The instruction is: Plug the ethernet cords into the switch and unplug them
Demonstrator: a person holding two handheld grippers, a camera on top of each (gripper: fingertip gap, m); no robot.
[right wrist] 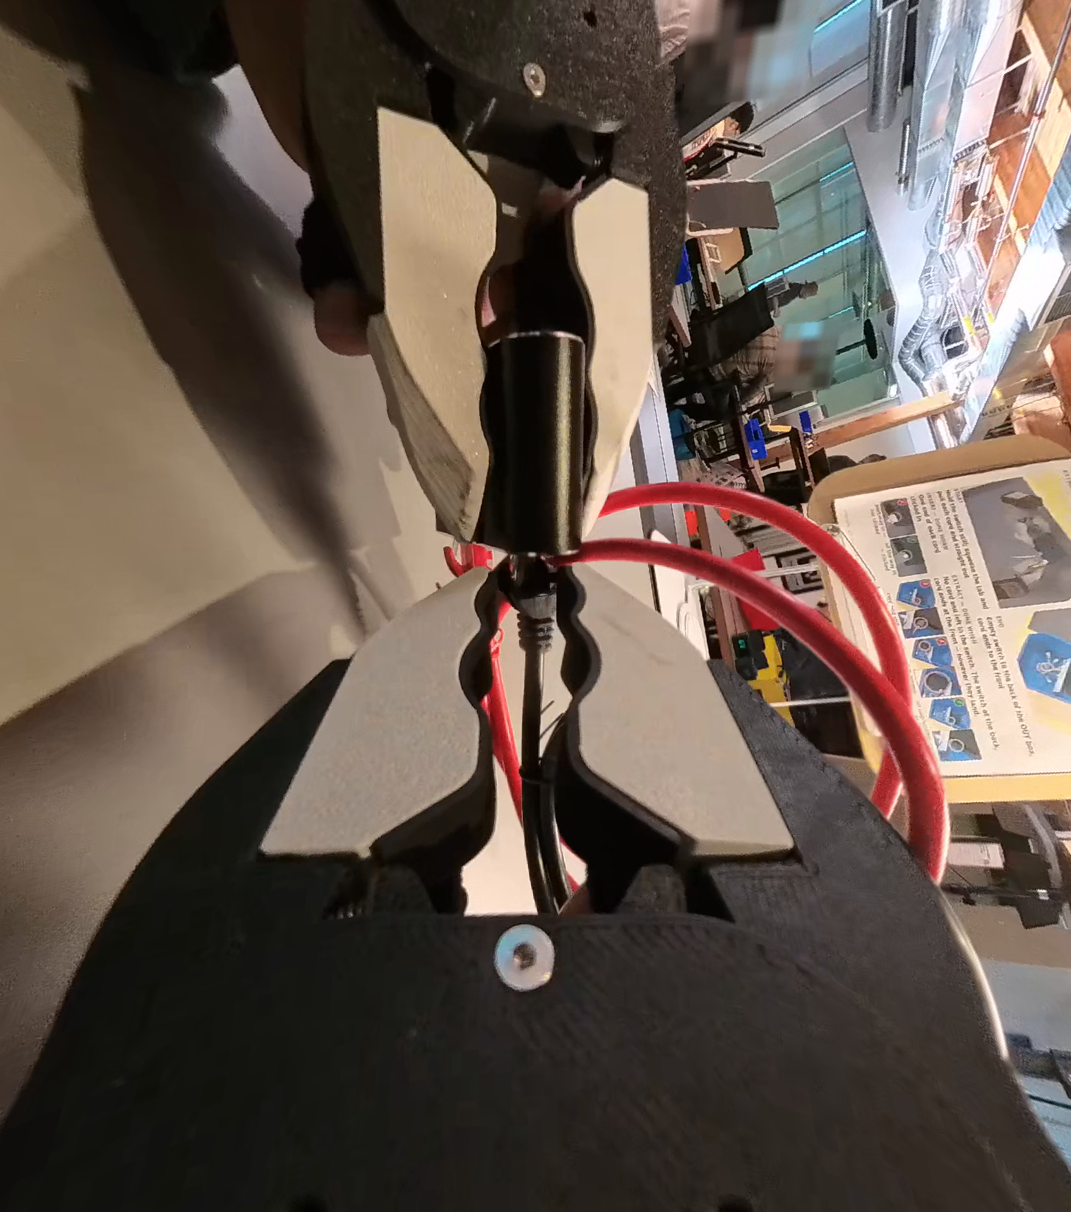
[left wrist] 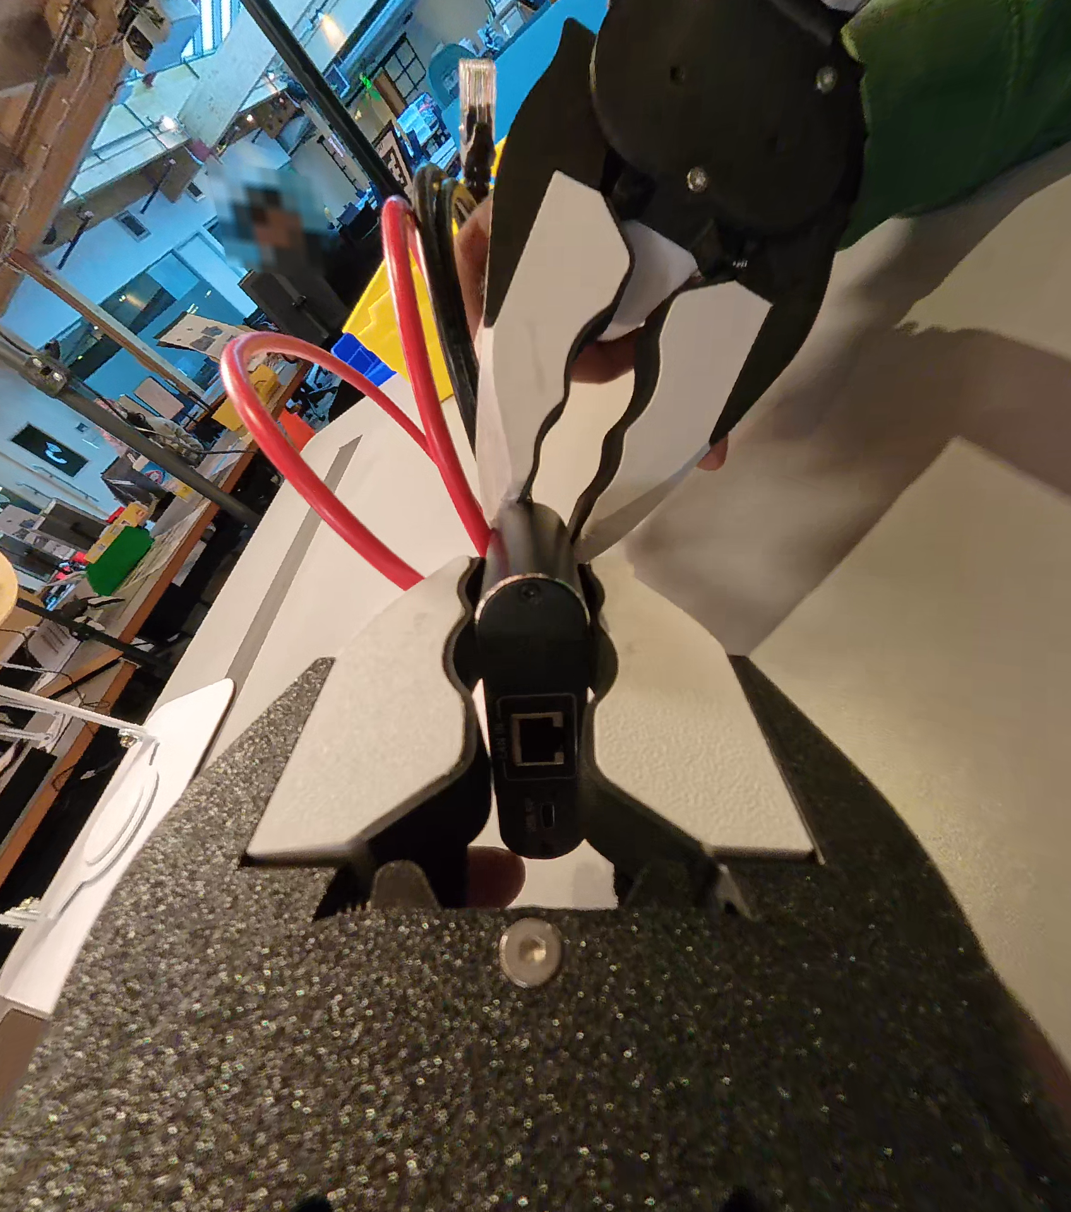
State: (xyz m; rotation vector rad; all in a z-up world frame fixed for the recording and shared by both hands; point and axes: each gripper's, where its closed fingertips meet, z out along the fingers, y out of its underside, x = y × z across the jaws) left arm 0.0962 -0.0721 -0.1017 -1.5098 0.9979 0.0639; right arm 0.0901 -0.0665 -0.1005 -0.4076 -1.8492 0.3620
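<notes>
My left gripper [left wrist: 529, 577] is shut on a small black switch [left wrist: 533, 656], held up with an empty port on its near end facing the camera. My right gripper [right wrist: 533, 584] is closed around the boot of a black ethernet cord [right wrist: 531, 688] at the switch's [right wrist: 536, 426] far end. Whether the plug is seated is hidden. In the left wrist view the right gripper [left wrist: 533, 505] comes in from above. In the right wrist view the left gripper [right wrist: 529, 525] does the same. A red cord [left wrist: 297, 459] loops out from that same end [right wrist: 848, 590]. A loose clear plug [left wrist: 476, 85] sticks up behind.
White table panels [left wrist: 979, 656] lie below and to the right. A printed instruction sheet on a board [right wrist: 1012, 623] stands at the right. A white stand [left wrist: 113, 820] is at the left. Yellow and blue bins [left wrist: 388, 315] sit behind. A green sleeve [left wrist: 979, 98] holds the right gripper. My two grippers' fingertips are within a few centimetres of each other.
</notes>
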